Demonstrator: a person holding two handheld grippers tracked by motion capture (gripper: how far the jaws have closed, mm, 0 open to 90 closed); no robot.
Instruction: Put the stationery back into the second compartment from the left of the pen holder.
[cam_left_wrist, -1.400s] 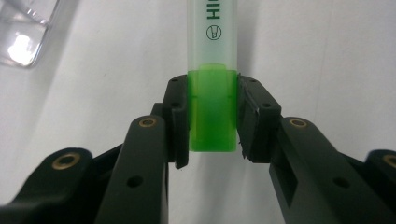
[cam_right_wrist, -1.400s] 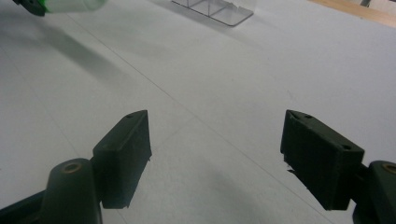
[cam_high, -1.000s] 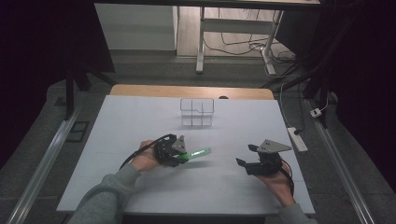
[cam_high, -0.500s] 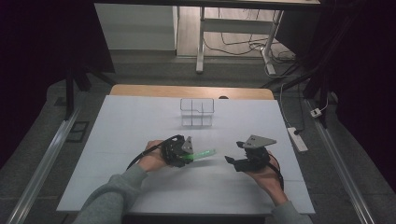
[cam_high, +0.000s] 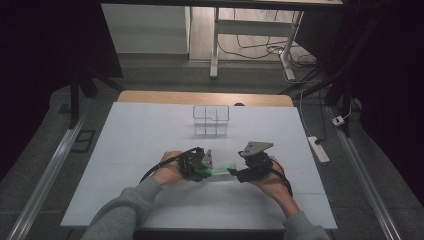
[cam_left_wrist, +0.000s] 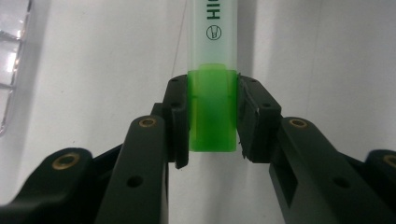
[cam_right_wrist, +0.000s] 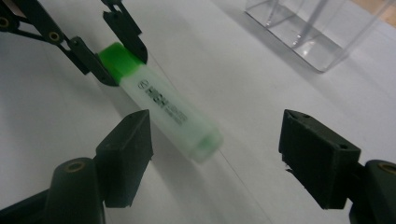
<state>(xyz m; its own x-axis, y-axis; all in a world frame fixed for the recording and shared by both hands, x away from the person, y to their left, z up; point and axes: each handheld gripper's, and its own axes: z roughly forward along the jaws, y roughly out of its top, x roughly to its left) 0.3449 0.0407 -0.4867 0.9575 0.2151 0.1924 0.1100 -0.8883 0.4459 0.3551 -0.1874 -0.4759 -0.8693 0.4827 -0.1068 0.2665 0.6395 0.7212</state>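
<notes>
While your left gripper (cam_left_wrist: 212, 116) is clamped on the green cap end of the highlighter (cam_right_wrist: 168, 114), holding it out over the tabletop's (cam_high: 135, 135) near middle, the handover is only half done. Your right gripper (cam_right_wrist: 215, 149) has its jaws wide apart around the pale barrel's free end, touching nothing, though they have just been closing slightly. The grasp and likely the trip to the clear organizer (cam_high: 211, 120) near the far edge remain.

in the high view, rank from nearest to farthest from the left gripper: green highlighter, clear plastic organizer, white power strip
1. Green highlighter with a pale translucent body: clamped by its green end in the left gripper, mid-table.
2. Clear plastic compartment organizer: beyond it, near the table's far edge.
3. White power strip: on the floor, off the table's right side.
</notes>
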